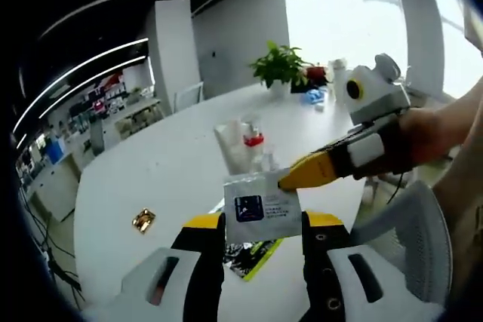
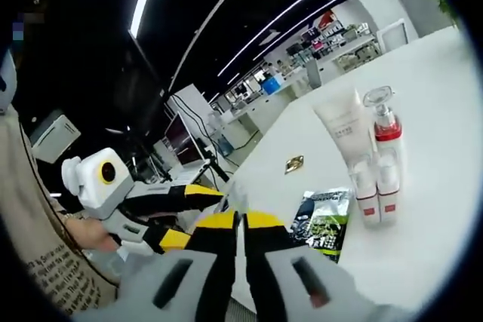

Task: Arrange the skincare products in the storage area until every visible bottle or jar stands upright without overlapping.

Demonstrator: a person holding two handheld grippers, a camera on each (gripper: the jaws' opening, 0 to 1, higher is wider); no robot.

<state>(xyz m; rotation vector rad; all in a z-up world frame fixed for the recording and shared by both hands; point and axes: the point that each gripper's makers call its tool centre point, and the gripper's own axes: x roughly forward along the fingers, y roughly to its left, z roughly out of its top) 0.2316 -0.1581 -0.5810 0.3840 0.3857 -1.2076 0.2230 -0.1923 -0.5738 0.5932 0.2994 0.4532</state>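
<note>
So the big smooth white table [image 1: 166,179] with the rounded edge takes up most of the left gripper view, and it's a matte, plain surface. A white mesh-backed chair [image 1: 411,235] sits off to the side of it, and a leafy green potted plant [image 1: 281,64] stands at the far end.

The skincare stuff is clustered mid-table. In the right gripper view there's a white squeeze tube [image 2: 342,127] standing on its cap, wide flat end up, and right beside it a clear pump bottle with a red band [image 2: 385,122], upright. In front of those stand two small white bottles with red bases [image 2: 377,190], touching each other. A glossy black and green foil pouch [image 2: 323,219] lies flat on the table just next to them. Further off sits a small crinkly gold wrapper [image 2: 294,163], on its own.

The left gripper [image 1: 263,220], yellow-tipped jaws, is clamped on a thin silvery-white sachet with a dark blue square label [image 1: 260,207], held up above the table. The right gripper [image 1: 283,182] comes in from the side and its yellow tip pinches that same sachet's upper corner; in its own view the right jaws are pressed together on the pale edge of it [image 2: 238,197].
</note>
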